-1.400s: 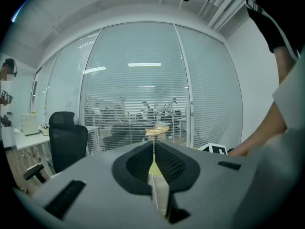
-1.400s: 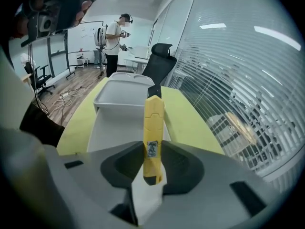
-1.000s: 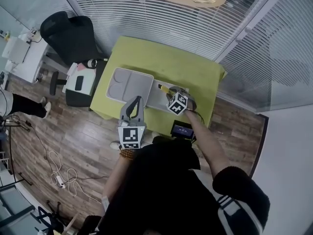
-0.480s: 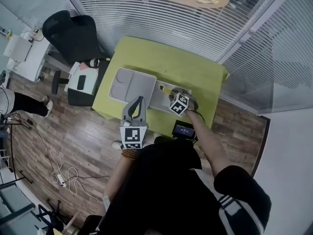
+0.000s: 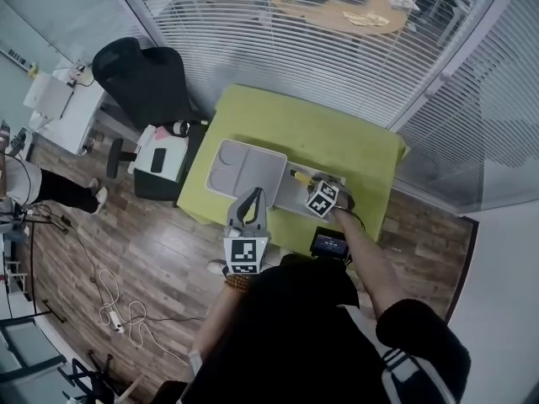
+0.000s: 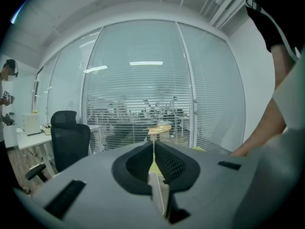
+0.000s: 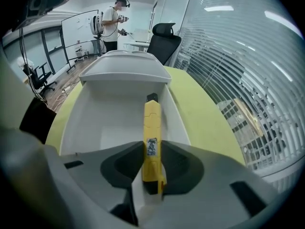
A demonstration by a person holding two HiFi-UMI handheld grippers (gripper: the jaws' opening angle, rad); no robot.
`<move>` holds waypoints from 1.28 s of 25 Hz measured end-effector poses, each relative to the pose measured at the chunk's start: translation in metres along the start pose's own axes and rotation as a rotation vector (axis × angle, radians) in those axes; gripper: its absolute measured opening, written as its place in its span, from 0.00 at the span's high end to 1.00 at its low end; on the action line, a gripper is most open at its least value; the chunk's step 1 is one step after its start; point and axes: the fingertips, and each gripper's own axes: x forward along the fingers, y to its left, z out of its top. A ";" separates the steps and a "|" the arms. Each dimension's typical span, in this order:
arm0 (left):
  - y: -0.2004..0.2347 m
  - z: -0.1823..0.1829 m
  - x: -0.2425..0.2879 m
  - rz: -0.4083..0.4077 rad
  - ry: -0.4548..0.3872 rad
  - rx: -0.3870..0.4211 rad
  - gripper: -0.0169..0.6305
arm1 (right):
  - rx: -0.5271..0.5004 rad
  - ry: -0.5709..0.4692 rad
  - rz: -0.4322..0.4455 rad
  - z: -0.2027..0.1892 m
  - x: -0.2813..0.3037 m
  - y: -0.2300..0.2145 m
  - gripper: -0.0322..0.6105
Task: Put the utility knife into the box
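A yellow utility knife (image 7: 152,128) is clamped between the jaws of my right gripper (image 7: 152,163), its black tip pointing away over the open white box (image 7: 114,123). The box's lid (image 7: 125,70) lies flat beyond the tray. In the head view the right gripper (image 5: 306,183) tilts steeply down over the box (image 5: 282,196) on the green table (image 5: 345,137), and the knife (image 5: 299,176) pokes out from it. My left gripper (image 5: 252,197) hangs at the table's front edge, shut and empty. In its own view the left gripper (image 6: 153,149) has its jaws pressed together.
A black office chair (image 5: 147,78) and a small white stand (image 5: 160,158) sit left of the table. A small screen device (image 5: 328,244) is near my right forearm. Cables (image 5: 118,310) lie on the wooden floor. Glass walls with blinds (image 5: 278,49) close off the far side. A person (image 7: 113,25) stands farther off.
My right gripper has sunk a little toward the box with the knife still in it. The left gripper has stayed where it was.
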 end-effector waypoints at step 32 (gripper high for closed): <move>0.027 -0.004 -0.019 0.057 0.004 -0.008 0.94 | -0.043 0.062 0.006 0.002 0.008 -0.002 0.77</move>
